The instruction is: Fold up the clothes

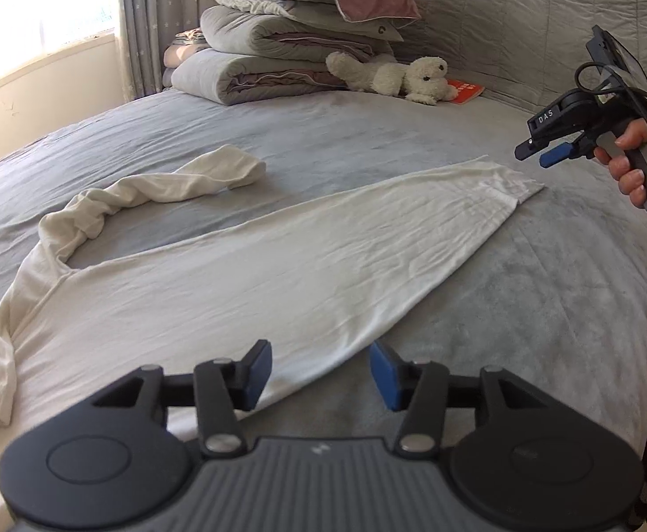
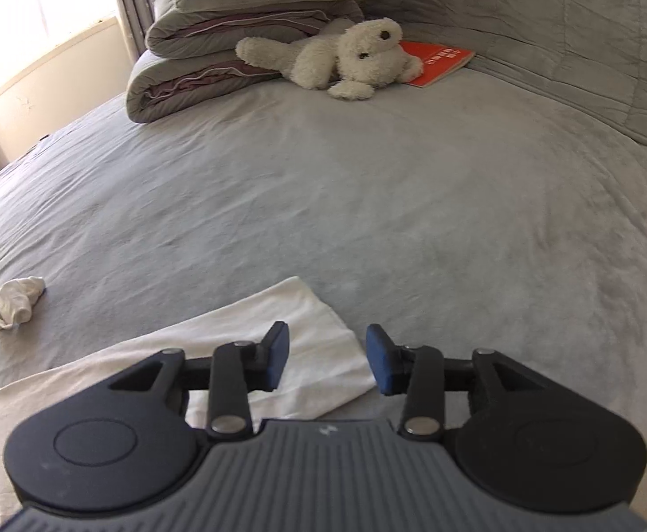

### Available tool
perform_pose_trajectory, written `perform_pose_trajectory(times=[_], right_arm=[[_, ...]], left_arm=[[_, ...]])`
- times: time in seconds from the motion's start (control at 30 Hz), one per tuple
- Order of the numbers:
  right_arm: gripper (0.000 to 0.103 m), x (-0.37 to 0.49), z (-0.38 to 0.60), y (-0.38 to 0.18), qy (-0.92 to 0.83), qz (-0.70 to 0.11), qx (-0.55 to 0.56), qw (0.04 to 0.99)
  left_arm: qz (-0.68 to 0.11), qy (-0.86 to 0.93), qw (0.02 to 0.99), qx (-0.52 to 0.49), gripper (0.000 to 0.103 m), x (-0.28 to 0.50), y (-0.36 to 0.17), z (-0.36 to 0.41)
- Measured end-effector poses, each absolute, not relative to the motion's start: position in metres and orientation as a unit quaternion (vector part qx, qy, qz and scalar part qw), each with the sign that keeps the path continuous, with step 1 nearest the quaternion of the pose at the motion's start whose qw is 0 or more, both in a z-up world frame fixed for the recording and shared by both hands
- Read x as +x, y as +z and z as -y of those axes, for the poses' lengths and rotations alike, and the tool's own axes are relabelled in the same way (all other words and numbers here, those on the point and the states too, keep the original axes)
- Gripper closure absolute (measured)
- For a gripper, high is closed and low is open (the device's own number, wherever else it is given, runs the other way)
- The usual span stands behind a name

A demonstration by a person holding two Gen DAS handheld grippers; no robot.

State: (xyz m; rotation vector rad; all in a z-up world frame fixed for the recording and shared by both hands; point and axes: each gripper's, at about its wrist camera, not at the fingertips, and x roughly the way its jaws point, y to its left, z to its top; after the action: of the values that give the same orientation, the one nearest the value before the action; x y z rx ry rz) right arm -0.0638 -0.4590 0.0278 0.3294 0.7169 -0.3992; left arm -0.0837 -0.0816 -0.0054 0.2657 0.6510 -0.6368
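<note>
A cream long-sleeved top (image 1: 243, 266) lies spread flat on the grey bed, folded lengthwise into a long band that runs from near left to far right. One sleeve (image 1: 163, 186) curls away rumpled at the upper left. My left gripper (image 1: 321, 374) hovers open over the top's near edge, nothing between its blue pads. In the left wrist view my right gripper (image 1: 540, 154), held in a hand, hangs above the top's far hem corner. In the right wrist view the right gripper (image 2: 327, 362) stands open above that hem corner (image 2: 314, 346), pads clear of the cloth.
Folded quilts and pillows (image 1: 288, 35) are stacked at the head of the bed, with a white plush toy (image 1: 394, 77) and a red booklet (image 1: 467, 90) beside them. A padded grey headboard (image 1: 523, 22) runs along the back. A bright window (image 1: 35, 13) is at left.
</note>
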Motion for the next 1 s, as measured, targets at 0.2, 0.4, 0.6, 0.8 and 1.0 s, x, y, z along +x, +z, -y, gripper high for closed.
perform_pose_trajectory(times=[0.2, 0.4, 0.6, 0.8, 1.0], right_arm=[[0.055, -0.043, 0.404, 0.038, -0.127, -0.344, 0.117, 0.923], [0.054, -0.023, 0.36, 0.039, -0.078, -0.35, 0.093, 0.929], [0.054, -0.01, 0.316, 0.034, -0.024, -0.362, 0.07, 0.929], [0.054, -0.001, 0.261, 0.022, 0.049, -0.392, 0.049, 0.917], [0.054, 0.003, 0.199, 0.02, 0.155, -0.41, 0.097, 0.894]], left_arm=[[-0.321, -0.238, 0.91, 0.113, 0.047, -0.07, 0.003, 0.042], [-0.328, -0.166, 0.925, 0.092, 0.047, -0.057, 0.01, -0.006], [-0.328, -0.11, 0.936, 0.073, 0.045, -0.056, 0.013, -0.054], [-0.327, -0.076, 0.94, 0.061, 0.045, -0.068, 0.013, -0.097], [-0.337, -0.043, 0.94, 0.042, 0.045, -0.076, 0.009, -0.136]])
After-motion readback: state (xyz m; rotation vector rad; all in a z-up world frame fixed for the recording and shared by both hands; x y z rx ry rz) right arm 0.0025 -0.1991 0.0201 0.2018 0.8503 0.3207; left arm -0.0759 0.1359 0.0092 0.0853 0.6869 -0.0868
